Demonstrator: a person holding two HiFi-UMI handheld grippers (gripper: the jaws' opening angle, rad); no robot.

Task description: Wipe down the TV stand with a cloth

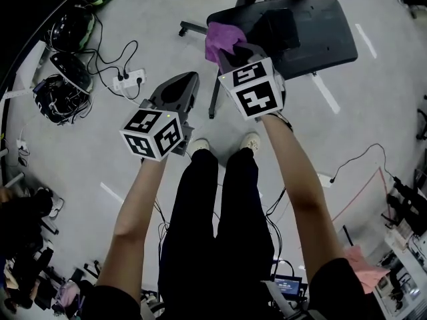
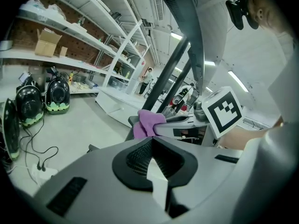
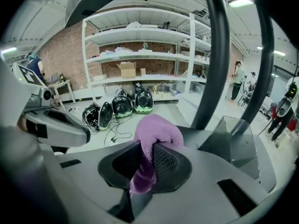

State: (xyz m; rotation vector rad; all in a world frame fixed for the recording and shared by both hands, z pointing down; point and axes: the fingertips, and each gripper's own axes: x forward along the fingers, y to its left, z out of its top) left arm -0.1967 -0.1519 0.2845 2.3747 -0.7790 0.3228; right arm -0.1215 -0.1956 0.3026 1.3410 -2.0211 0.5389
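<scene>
The right gripper has its ribbed black pads clamped on a purple terry cloth. A soft rounded fold bulges past the tips at 12 o'clock, and a narrower tail hangs back between the jaws. The left gripper has its jaws pressed together with nothing between them, their ribbed faces meeting in a narrow V.

In the head view the cloth sits at the near left corner of the flat, matte black TV stand base, a smooth plate with rounded corners lying at 1 o'clock. The cloth appears to rest on that corner, though the marker cube hides the contact. Two smooth black tubular posts rise from the base and curve overhead in the right gripper view. A thin black leg with a caster juts from the base toward 10 o'clock.

The left gripper hangs at 7 o'clock of the cloth, apart from the stand, over pale grey speckled floor. The floor is open at 3 o'clock of the base. At 9 to 10 o'clock lie a white power strip, looping black cables and glossy black domed cases. White metal shelving stands against a brick wall beyond.
</scene>
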